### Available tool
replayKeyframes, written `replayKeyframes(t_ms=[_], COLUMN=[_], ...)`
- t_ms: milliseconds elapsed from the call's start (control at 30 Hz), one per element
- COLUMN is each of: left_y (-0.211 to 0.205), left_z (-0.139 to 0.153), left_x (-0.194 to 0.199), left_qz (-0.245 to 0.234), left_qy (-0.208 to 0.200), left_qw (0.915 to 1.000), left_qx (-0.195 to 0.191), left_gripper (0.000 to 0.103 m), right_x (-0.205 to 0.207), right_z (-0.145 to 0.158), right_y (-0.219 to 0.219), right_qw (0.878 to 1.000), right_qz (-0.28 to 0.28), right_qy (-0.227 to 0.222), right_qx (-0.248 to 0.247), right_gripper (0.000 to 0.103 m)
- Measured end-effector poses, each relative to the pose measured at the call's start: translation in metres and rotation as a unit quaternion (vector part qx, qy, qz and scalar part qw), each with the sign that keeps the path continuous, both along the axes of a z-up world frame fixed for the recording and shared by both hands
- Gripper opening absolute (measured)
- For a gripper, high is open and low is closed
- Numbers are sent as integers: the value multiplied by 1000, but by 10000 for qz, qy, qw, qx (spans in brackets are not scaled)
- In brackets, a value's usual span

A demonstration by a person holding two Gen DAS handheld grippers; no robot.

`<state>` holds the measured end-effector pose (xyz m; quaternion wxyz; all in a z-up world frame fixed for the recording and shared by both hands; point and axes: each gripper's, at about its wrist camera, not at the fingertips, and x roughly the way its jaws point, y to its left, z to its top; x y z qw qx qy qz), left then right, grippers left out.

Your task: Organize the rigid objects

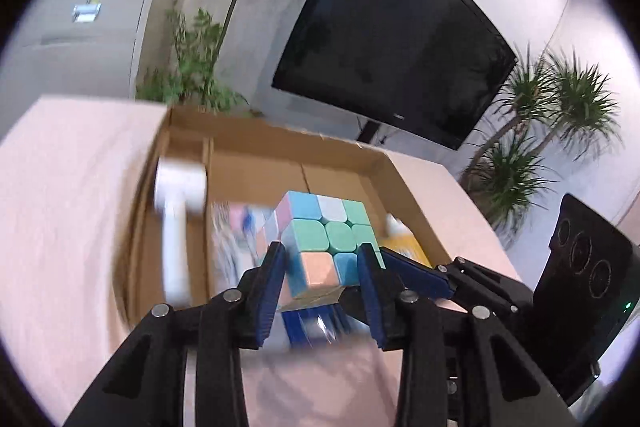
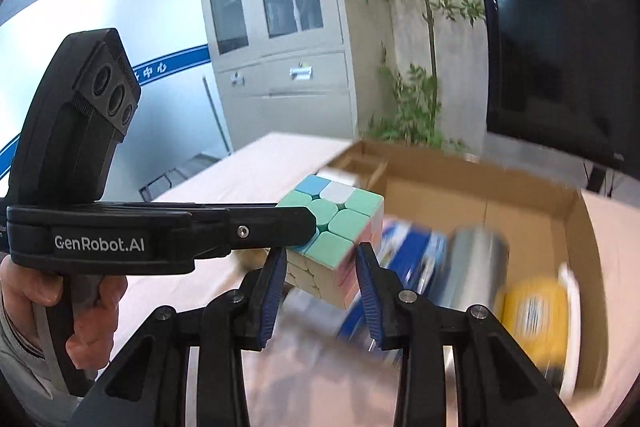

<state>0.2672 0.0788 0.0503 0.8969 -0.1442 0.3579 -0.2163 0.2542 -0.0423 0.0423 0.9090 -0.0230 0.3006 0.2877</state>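
A pastel puzzle cube [image 1: 326, 245] is held in the air above the near edge of an open cardboard box [image 1: 256, 171]. My left gripper [image 1: 322, 267] is shut on the cube, blue pads on its left and right faces. In the right wrist view my right gripper [image 2: 322, 265] also clamps the same cube [image 2: 336, 227], while the left gripper's finger [image 2: 272, 223] reaches in from the left and touches it. The right gripper's fingers [image 1: 416, 273] show at the cube's right in the left wrist view. The box [image 2: 472, 187] lies behind the cube.
The box holds a white tool with a handle [image 1: 178, 223], a blue packet [image 2: 408, 259], a silver can [image 2: 476, 267] and a yellow roll [image 2: 532, 311], all blurred. A pink tablecloth [image 1: 68, 207] covers the table. A black screen [image 1: 392, 39] and plants [image 1: 536, 131] stand behind.
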Motion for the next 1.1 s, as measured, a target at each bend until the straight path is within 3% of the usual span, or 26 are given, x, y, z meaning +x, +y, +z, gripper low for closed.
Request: replayKeyframes(t_ms=[133, 267, 333, 400, 500, 600, 633, 667, 733, 767, 800, 867, 900, 967, 1100], left_y=[6, 11, 10, 11, 11, 14, 14, 15, 13, 11, 8, 0, -5, -26, -49], left_z=[-17, -61, -76, -77, -73, -67, -60, -54, -33, -26, -17, -7, -6, -12, -25], left_x=[59, 101, 102, 99, 93, 79, 69, 58, 17, -2, -30, -77, -90, -118, -137], left_qz=[22, -4, -6, -20, 14, 8, 97, 140, 316, 479, 795, 1262, 1318, 1445, 1581], left_qy=[265, 888, 1007, 1024, 1089, 1142, 991, 821, 225, -54, -488, -1254, -1429, -1490, -1241], left_qw=[9996, 9960, 9948, 9946, 9935, 9928, 9939, 9948, 9944, 9918, 9856, 9712, 9672, 9599, 9623], left_qx=[111, 64, 154, 157, 321, 365, 480, 588, 988, 1188, 1407, 1586, 1638, 1884, 1832], left_gripper=[35, 34, 34, 34, 34, 34, 34, 35, 48, 73, 94, 103, 103, 103, 103], right_x=[83, 139, 144, 137, 136, 127, 117, 98, 69, 49, 28, -17, -30, -59, -95], right_z=[-17, -59, -67, -69, -69, -61, -58, -52, -38, -32, -28, -29, -31, -41, -51], right_y=[10, 15, 22, 29, 34, 32, 26, 20, 0, -9, -17, -32, -38, -50, -66], right_qw=[9993, 9938, 9893, 9888, 9844, 9851, 9856, 9870, 9910, 9919, 9909, 9831, 9799, 9757, 9694], right_qz=[159, 147, 85, 35, 91, 72, -46, -192, -602, -849, -1091, -1593, -1757, -2003, -2275], right_qy=[290, 1075, 1346, 1268, 1586, 1541, 1533, 1470, 1067, 748, 444, -36, -106, -21, 109], right_qx=[-171, -251, -549, -792, -761, -761, -707, -625, -544, -574, -656, -901, -935, -886, -918], right_gripper=[37, 37, 37, 37, 37, 40, 52, 70, 98, 102, 102, 102, 102, 102, 102])
